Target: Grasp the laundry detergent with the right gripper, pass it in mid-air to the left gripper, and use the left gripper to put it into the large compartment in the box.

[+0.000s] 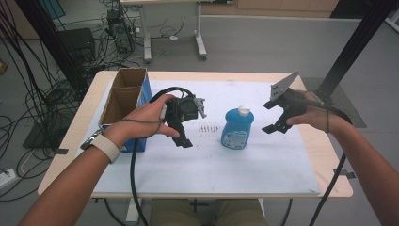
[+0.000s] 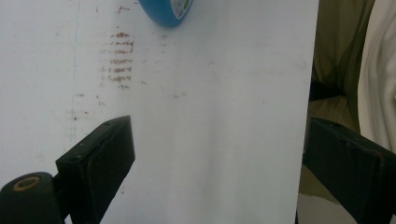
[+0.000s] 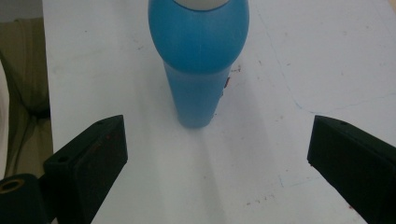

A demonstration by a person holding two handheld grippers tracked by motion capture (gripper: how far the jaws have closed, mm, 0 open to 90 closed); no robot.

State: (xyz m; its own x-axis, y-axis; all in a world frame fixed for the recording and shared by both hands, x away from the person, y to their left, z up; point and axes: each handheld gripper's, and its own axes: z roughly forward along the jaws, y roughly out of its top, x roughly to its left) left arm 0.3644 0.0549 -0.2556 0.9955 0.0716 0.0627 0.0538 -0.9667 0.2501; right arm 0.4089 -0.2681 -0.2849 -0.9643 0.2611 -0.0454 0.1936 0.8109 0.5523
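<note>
Item: blue bottle [image 1: 237,128], white cap, upright mid-desk [image 1: 263,174] on the white sheet, apart from both grippers. Right gripper [image 1: 274,116]: fingers spread, aimed at the bottle, apparently to straddle it. Left gripper [image 1: 184,141]: fingers spread, empty. Open cardboard box [image 1: 123,96] at left, likely destination.

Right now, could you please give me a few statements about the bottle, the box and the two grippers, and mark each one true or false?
1. The blue bottle stands upright on the white mat. True.
2. The right gripper is clamped on the bottle. False: its jaws stand wide apart, with the bottle ahead of them, untouched.
3. The cardboard box sits at the table's left side, open at the top. True.
4. The left gripper holds the bottle's cap. False: its jaws are open over bare mat.
5. The bottle lies inside the box. False: it stands on the mat between the grippers.
</note>
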